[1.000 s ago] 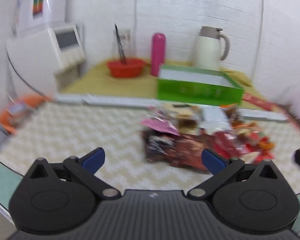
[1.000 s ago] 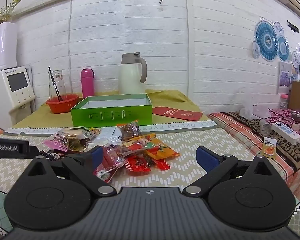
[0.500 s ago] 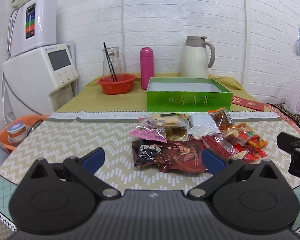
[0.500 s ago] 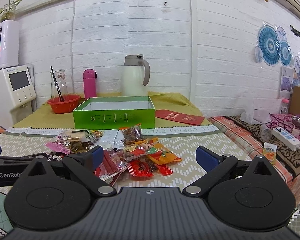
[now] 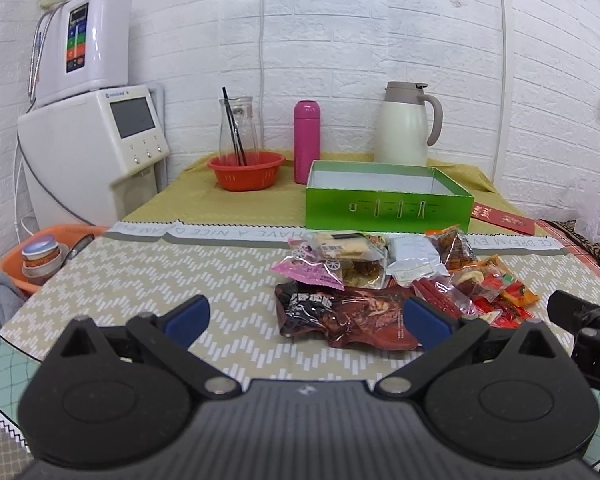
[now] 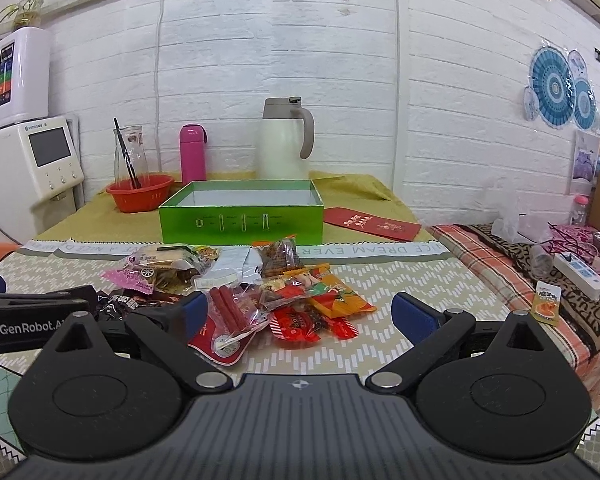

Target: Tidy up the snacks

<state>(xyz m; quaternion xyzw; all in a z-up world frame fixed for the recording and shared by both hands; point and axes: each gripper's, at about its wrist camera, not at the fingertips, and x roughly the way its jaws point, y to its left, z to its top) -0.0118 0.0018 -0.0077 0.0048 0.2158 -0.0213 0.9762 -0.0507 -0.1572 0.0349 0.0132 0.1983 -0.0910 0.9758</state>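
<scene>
Green box (image 5: 388, 204) sits empty at the back of the table (image 5: 140, 280), w/ the snack pile (image 5: 380, 280) heaped just in front of it, nothing packed yet. Left gripper (image 5: 306, 316) and right gripper (image 6: 300, 312) both hover low near the pile, jaws spread wide, holding nothing. Best first pick for the left is prob. the dark brown packet (image 5: 348, 314), nearest and on its own. Pinch one edge, not the middle, as foil likely slips. Sausage pack (image 6: 230, 316) overlaps its neighbours, so lift slowly. Box depth hard to judge here.
</scene>
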